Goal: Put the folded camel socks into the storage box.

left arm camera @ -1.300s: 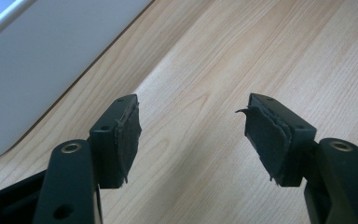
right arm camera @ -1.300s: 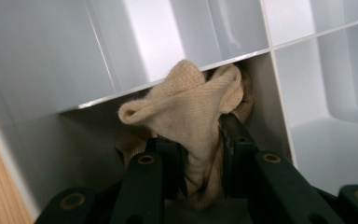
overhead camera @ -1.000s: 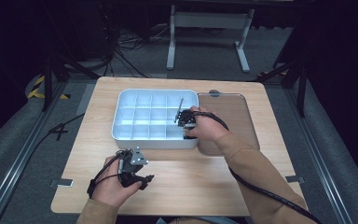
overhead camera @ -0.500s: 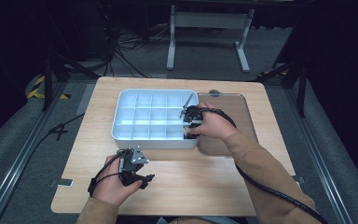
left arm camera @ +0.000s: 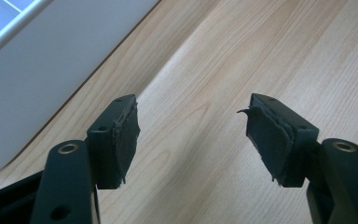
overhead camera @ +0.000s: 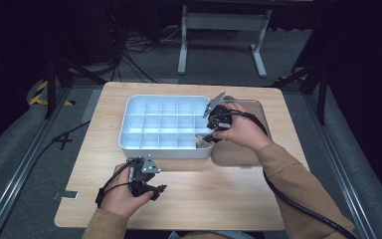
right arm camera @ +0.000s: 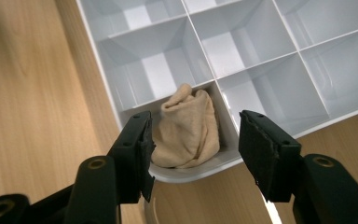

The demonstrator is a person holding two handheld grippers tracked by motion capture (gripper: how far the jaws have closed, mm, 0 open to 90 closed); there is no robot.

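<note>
Dark room surrounding a light wooden table

The table (overhead camera: 229, 199) is sitting on grey carpeted floor (overhead camera: 20, 149); a white metal stand (overhead camera: 222, 22) is standing at 12 o'clock, black cables (overhead camera: 134, 47) are trailing at 11 o'clock, yellow-black tape (overhead camera: 42, 93) is showing at 10 o'clock, and metal rails (overhead camera: 15, 184) are running along both sides.

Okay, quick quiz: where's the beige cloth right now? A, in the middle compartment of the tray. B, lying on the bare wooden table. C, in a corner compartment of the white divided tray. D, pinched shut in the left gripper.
C: the beige cloth sits bunched in a corner compartment of the white divided tray, with the right gripper open on either side of it.
</note>
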